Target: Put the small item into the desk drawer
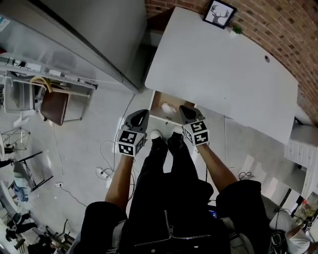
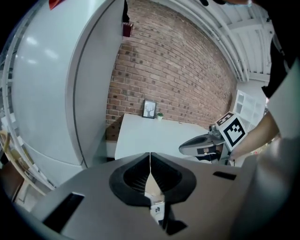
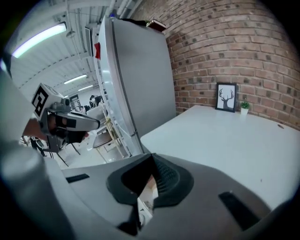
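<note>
Under the near edge of the white desk (image 1: 223, 69), the drawer (image 1: 158, 100) stands pulled out, its wooden inside showing. A small pale item (image 1: 168, 107) lies in it. My left gripper (image 1: 141, 115) hovers shut just left of the drawer's front, nothing between its pads. My right gripper (image 1: 185, 111) hangs shut over the drawer's right front corner, also holding nothing. In the left gripper view the shut jaws meet at the left gripper (image 2: 150, 159), with the right gripper (image 2: 206, 143) beyond. The right gripper view shows the right gripper (image 3: 151, 159) shut and the left gripper (image 3: 70, 121) off to the left.
A tall grey cabinet (image 1: 99, 34) stands left of the desk. A framed deer picture (image 1: 219, 13) and a tiny plant (image 1: 236, 29) sit at the desk's far edge against the brick wall. A brown chair (image 1: 54, 106) and floor cables (image 1: 105, 172) lie left; white shelves (image 1: 300, 149) stand right.
</note>
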A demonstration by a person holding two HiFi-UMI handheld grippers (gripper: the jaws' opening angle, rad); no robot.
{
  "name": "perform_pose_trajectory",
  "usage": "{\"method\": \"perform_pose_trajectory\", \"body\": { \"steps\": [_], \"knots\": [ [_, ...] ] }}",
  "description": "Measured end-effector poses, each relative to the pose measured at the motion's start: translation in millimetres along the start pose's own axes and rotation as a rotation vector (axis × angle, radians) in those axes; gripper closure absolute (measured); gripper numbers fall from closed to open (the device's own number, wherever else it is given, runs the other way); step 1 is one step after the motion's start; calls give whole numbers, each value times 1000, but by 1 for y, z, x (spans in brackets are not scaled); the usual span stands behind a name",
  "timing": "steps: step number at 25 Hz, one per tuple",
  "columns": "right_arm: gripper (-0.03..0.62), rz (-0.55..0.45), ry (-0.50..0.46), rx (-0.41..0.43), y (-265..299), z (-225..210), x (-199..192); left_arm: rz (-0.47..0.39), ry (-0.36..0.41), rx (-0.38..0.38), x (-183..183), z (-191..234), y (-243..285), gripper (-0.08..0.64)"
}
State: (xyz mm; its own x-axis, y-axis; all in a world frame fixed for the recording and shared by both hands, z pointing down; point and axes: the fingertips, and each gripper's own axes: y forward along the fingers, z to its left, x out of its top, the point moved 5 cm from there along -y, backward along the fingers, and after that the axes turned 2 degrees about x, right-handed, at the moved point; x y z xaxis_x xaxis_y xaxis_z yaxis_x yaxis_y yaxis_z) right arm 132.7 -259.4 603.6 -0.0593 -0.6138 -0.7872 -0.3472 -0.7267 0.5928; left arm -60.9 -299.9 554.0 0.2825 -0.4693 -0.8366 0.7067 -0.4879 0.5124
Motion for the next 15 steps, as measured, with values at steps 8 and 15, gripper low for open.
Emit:
{"method": "perform_pose_trajectory", "body": {
  "steps": [8, 15],
  "knots": [
    [588, -200, -12, -65, -41, -11, 85, -135, 127, -23, 86, 4, -7, 538],
    [588, -338, -65, -121, -88, -17, 148, -233, 176, -35, 139, 3, -24, 538]
  ]
}}
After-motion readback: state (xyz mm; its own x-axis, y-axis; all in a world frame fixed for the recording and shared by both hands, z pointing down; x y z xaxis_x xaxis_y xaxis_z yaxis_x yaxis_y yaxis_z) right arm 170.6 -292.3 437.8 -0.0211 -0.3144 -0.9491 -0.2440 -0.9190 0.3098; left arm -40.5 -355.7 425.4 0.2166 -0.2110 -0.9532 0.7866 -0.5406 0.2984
